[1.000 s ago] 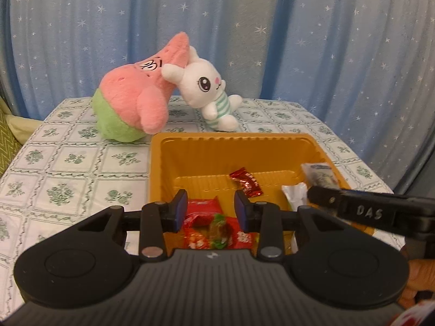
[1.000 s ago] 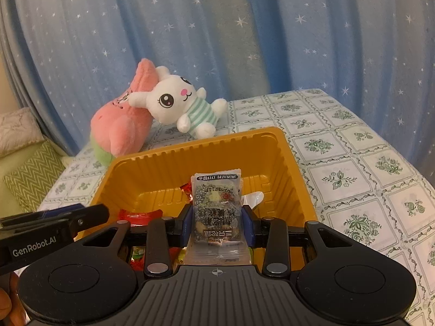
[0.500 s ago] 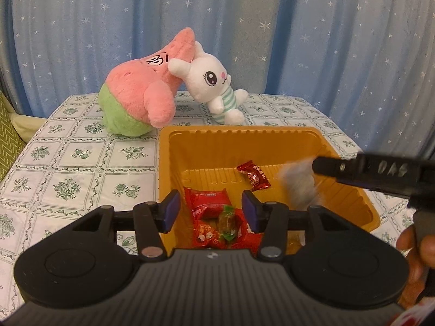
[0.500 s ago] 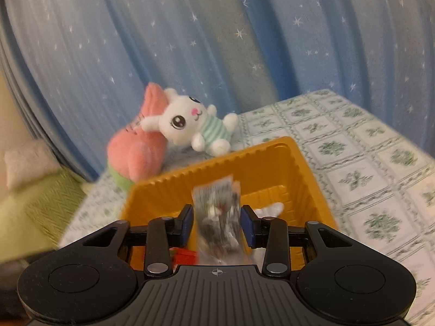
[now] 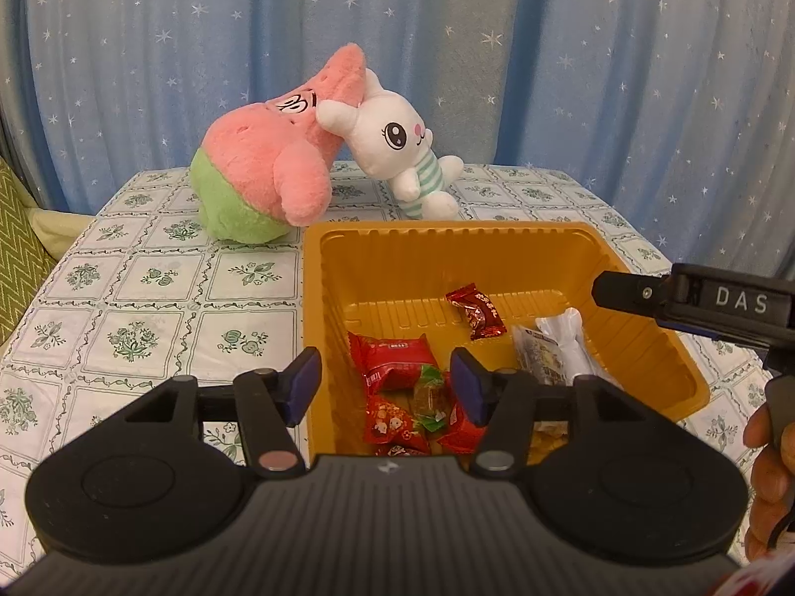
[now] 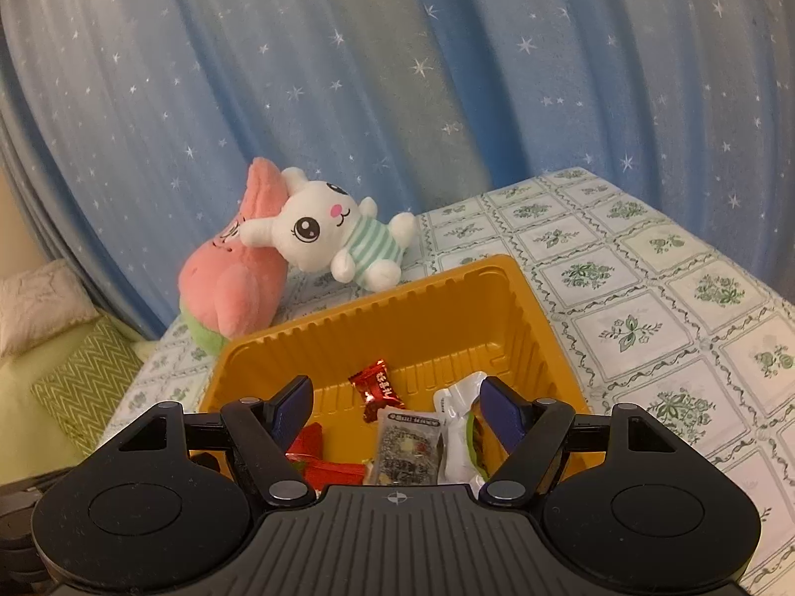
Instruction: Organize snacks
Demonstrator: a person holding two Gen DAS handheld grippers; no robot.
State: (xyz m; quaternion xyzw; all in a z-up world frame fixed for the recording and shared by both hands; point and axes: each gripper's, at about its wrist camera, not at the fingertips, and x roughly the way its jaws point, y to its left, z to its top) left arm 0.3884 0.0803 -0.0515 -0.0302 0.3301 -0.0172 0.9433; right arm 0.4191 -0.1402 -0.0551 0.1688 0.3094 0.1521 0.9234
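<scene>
The clear snack packet (image 6: 408, 447) was held between the right gripper's pads a second ago; now it is dropped into the orange tray (image 6: 536, 342), at the bottom middle of the right wrist picture. Beside it a white packet (image 6: 459, 439) is seen, and a small red candy (image 6: 377, 387) lies just behind. Red packets (image 5: 397, 362) are piled in the tray's near corner, low in the left wrist picture. The right gripper (image 6: 395, 405) is being opened, with nothing pinched. The left gripper (image 5: 385, 385) is being opened too, empty. No snacks are seen on the tablecloth (image 5: 149, 298), so little seems left. Two plush toys (image 5: 318, 149) are propped behind the tray.
</scene>
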